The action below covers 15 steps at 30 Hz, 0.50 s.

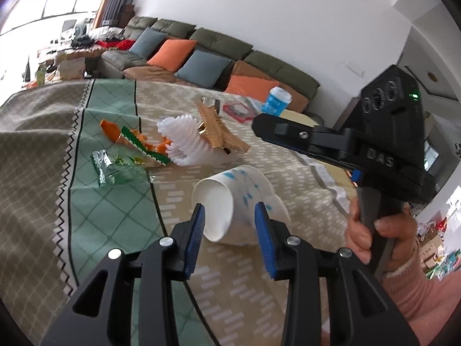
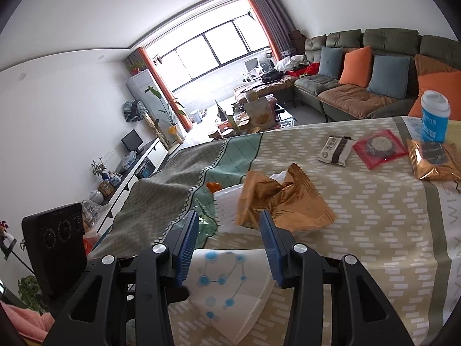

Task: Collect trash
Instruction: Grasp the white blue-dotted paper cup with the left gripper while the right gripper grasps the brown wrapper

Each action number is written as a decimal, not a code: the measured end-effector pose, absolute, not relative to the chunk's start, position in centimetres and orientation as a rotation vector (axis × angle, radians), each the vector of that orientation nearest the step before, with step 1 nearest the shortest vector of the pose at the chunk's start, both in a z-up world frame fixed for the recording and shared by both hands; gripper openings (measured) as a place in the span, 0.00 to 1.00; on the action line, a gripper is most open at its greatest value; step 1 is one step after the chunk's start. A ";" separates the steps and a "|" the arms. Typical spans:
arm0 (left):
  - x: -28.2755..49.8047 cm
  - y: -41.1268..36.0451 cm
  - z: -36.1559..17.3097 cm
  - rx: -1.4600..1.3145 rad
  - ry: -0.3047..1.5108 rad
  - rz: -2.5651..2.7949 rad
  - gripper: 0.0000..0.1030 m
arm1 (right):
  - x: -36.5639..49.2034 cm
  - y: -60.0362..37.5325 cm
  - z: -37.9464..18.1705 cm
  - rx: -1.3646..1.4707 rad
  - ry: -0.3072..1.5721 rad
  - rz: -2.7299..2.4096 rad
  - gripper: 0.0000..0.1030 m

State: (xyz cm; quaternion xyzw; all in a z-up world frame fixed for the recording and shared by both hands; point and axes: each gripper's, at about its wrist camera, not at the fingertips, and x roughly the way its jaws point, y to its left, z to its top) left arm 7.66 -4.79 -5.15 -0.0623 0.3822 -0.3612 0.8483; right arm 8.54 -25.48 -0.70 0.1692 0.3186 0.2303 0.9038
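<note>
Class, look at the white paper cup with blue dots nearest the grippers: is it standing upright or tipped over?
Tipped over. The paper cup lies on its side on the tablecloth, its open mouth facing the left wrist camera; nothing shows inside.

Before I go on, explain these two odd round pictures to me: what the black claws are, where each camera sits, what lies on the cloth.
There is no robot: a person holds a two-finger claw in each hand, each carrying a wide-angle camera looking along its blue-padded fingers. One picture is from the left gripper, open around a tipped-over paper cup; the right gripper is open above the same cup, holding nothing. On the patterned tablecloth lie a gold wrapper, white foam netting, orange and green wrappers and an upright blue cup.
</note>
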 end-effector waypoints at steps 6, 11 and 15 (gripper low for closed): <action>8.3 -5.5 -5.8 -0.153 0.837 -0.773 0.25 | 10.1 -24.8 -1.5 0.309 0.696 0.459 0.44; 8.3 -5.3 -5.6 -0.158 0.833 -0.764 0.23 | 11.1 -23.6 -1.9 0.250 0.718 0.441 0.45; 8.2 -4.6 -5.5 -0.172 0.828 -0.761 0.22 | 11.5 -22.9 -1.8 0.199 0.722 0.414 0.45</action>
